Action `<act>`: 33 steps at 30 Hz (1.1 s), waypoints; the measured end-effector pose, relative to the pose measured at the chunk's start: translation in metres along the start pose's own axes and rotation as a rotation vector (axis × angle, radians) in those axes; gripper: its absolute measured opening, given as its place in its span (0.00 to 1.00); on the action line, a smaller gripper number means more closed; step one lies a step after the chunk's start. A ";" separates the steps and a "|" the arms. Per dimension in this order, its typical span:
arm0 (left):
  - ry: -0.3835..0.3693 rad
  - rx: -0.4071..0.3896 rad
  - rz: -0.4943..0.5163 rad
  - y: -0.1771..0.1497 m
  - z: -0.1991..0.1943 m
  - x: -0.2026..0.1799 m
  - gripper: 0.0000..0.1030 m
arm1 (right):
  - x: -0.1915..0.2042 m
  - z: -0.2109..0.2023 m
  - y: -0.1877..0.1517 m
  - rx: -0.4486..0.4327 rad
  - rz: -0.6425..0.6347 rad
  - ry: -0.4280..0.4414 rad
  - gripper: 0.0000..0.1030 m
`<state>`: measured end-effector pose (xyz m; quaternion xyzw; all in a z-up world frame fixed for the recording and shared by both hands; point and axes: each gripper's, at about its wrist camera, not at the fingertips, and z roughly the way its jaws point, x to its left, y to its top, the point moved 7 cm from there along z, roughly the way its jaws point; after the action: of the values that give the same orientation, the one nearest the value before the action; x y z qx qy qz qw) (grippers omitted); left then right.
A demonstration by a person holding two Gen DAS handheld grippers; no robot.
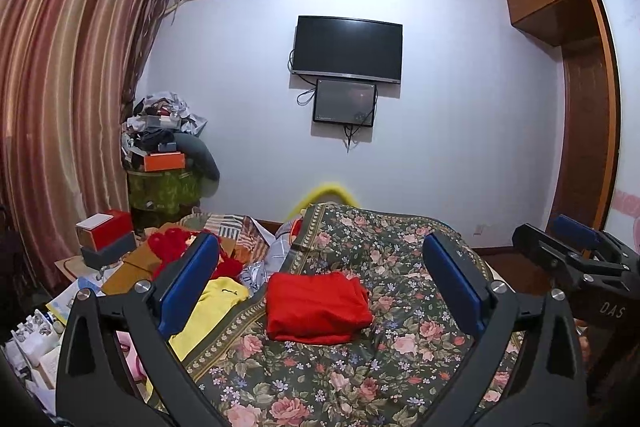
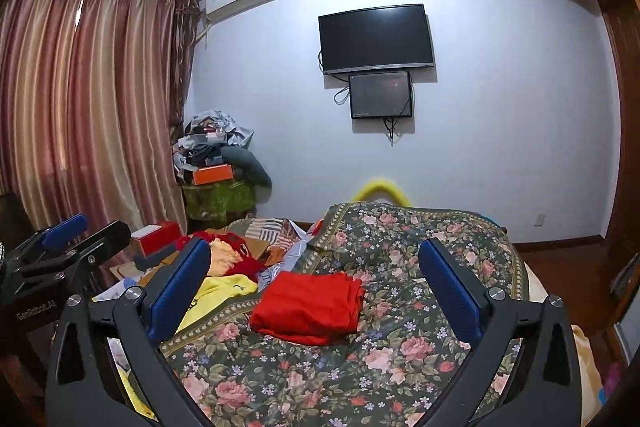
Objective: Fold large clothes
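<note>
My left gripper hangs above the bed with its blue pads spread wide and nothing between them. My right gripper is the same, fully parted and empty. Dead ahead at twelve o'clock in both wrist views, between the fingers, lies the red garment, folded into a neat rectangle on the floral bedspread. At about ten o'clock from it a yellow garment sprawls at the spread's edge, with a small dark mark I cannot read. Further off at eleven o'clock sits a heap of red fabric. In the left view the right tool's body at three o'clock carries the letters "DAS"; in the right view the left tool's body at nine o'clock reads "GenRobot.AI". On the far wall hangs a dark television with a smaller screen below it.
</note>
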<state>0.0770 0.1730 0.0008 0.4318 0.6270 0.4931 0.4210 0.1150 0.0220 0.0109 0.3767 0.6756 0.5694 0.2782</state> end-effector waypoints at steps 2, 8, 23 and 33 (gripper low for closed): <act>0.005 0.001 0.003 -0.002 0.000 0.001 0.99 | 0.000 0.001 -0.001 0.004 0.003 0.001 1.00; 0.005 0.016 0.009 -0.006 0.003 -0.002 0.99 | 0.002 0.000 -0.003 0.017 -0.004 0.000 1.00; 0.002 0.024 0.003 -0.007 0.003 -0.002 0.99 | 0.001 -0.002 -0.002 0.023 0.000 -0.006 1.00; 0.001 0.021 0.008 -0.007 0.003 -0.004 0.99 | 0.003 -0.001 -0.002 0.029 0.008 -0.008 1.00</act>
<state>0.0797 0.1686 -0.0065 0.4387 0.6306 0.4882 0.4142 0.1121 0.0237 0.0097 0.3858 0.6810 0.5592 0.2732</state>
